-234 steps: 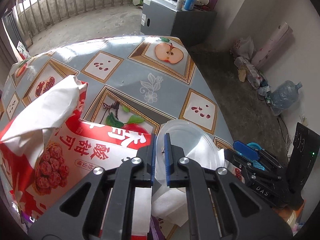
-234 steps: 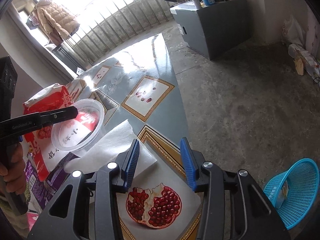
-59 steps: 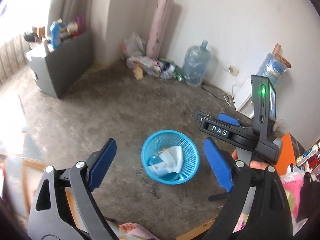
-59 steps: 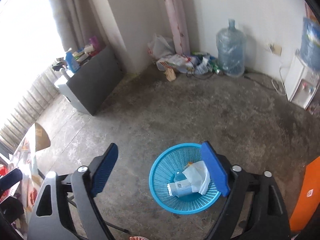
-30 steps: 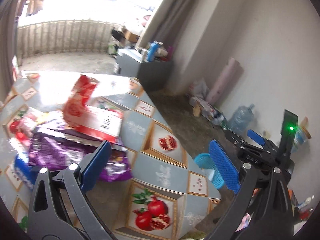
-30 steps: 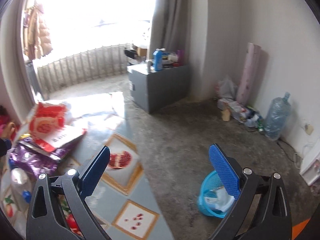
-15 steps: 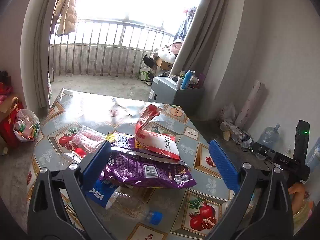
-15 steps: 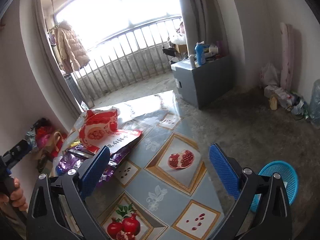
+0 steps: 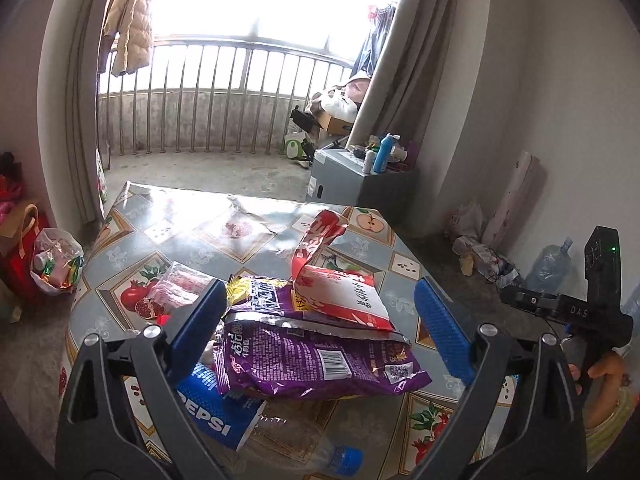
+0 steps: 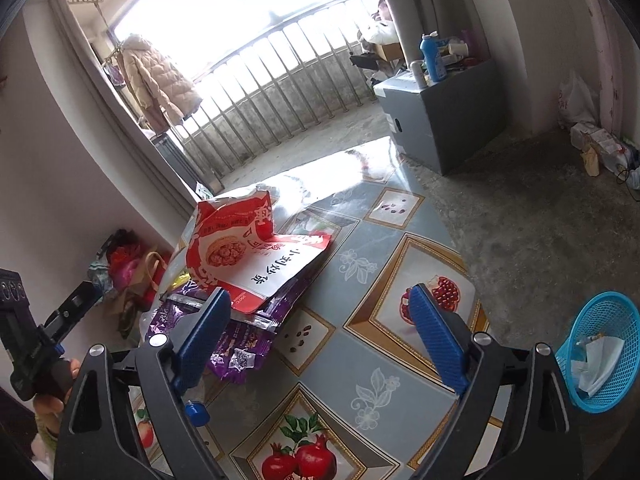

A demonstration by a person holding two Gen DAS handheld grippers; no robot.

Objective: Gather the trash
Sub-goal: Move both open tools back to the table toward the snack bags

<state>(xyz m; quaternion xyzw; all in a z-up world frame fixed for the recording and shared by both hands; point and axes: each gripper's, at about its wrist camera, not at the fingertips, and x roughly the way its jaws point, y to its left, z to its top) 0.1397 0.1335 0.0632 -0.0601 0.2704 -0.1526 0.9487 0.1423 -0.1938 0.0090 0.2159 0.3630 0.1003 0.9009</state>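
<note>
Trash lies piled on the fruit-patterned table: a red and white snack bag on top of a purple snack bag, a Pepsi bottle with a blue cap under them, and a clear wrapper at the left. My left gripper is open and empty above the purple bag. My right gripper is open and empty above the table, right of the red bag and purple bag. A blue trash basket with paper in it stands on the floor at the right.
A grey cabinet with bottles on it stands beyond the table. A bag of rubbish sits on the floor at the table's left. Water jugs and clutter line the right wall. A railing closes the far side.
Both grippers have swung from over the blue basket on the floor back to the table. The earlier clear plastic lid and white napkin are no longer on the table.
</note>
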